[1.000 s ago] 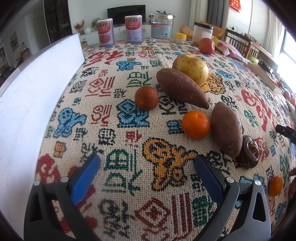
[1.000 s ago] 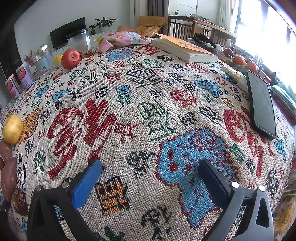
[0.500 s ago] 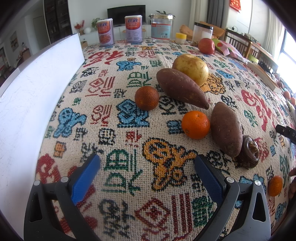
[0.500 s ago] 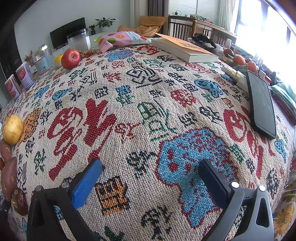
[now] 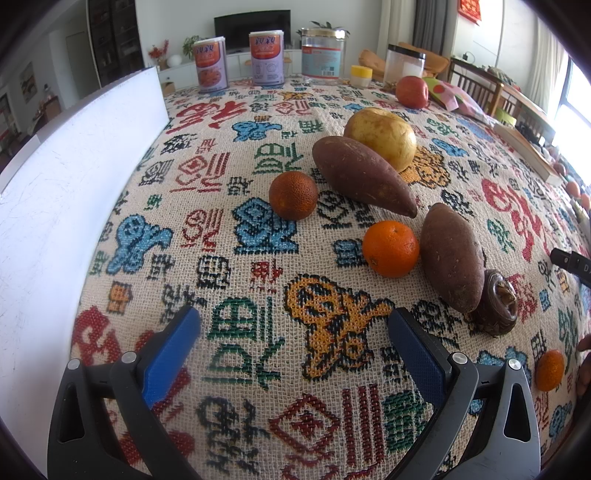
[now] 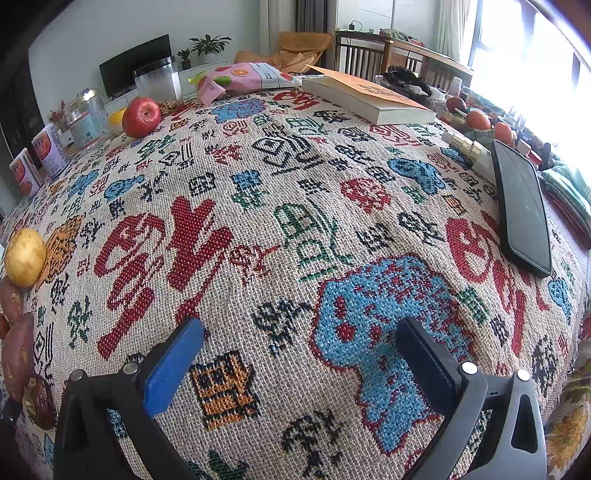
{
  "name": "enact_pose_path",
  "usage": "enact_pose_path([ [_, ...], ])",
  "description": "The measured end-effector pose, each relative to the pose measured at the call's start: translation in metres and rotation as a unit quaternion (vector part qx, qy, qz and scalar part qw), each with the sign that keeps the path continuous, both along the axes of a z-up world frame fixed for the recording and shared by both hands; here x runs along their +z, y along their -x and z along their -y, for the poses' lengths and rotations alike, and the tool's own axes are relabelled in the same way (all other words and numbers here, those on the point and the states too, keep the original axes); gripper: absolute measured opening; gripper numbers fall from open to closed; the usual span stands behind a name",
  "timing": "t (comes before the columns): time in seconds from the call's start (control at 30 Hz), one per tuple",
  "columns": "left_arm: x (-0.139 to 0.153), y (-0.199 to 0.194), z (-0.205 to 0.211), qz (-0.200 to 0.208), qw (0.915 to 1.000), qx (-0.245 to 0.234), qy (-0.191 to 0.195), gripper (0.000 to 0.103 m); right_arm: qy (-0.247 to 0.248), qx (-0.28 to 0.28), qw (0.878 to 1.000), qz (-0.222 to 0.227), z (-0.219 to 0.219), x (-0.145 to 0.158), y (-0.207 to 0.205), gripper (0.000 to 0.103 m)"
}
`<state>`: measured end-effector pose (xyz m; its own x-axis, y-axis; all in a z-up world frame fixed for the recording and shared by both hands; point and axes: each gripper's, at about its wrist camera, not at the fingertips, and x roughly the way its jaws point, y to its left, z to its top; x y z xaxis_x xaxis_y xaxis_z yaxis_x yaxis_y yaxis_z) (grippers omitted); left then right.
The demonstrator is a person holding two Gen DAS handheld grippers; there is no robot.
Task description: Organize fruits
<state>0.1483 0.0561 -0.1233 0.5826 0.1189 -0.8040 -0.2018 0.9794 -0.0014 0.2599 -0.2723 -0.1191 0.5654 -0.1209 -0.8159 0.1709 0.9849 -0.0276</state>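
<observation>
We are in a home living room: a television [image 5: 252,25] on a low cabinet, potted plants [image 6: 208,45], wooden chairs [image 6: 360,55], curtains [image 5: 430,22] by a bright window, and a patterned woven tablecloth [image 6: 295,221] covering the table with food tins [image 5: 266,59].

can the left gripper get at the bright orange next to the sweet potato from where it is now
Probably yes. The left gripper is open and empty, and only bare tablecloth lies between it and the bright orange. The catch: the sweet potato sits right against the orange's right side, leaving little room for a finger there.
</observation>
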Motion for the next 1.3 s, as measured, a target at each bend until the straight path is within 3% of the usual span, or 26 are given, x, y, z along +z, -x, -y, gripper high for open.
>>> enact_pose_path([
  [0.83,0.000,0.000,-0.001,0.000,1.0000,0.000,0.002,0.102,0.000,0.000,1.000,0.000,0.000,0.000,0.000,0.103],
  [1.13,0.007,0.006,-0.013,0.028,0.9974,-0.010,0.065,0.102,0.000,0.000,1.000,0.000,0.000,0.000,0.000,0.103],
  [1.3,0.012,0.009,-0.019,0.028,0.9913,-0.058,0.115,0.101,0.000,0.000,1.000,0.000,0.000,0.000,0.000,0.103],
])
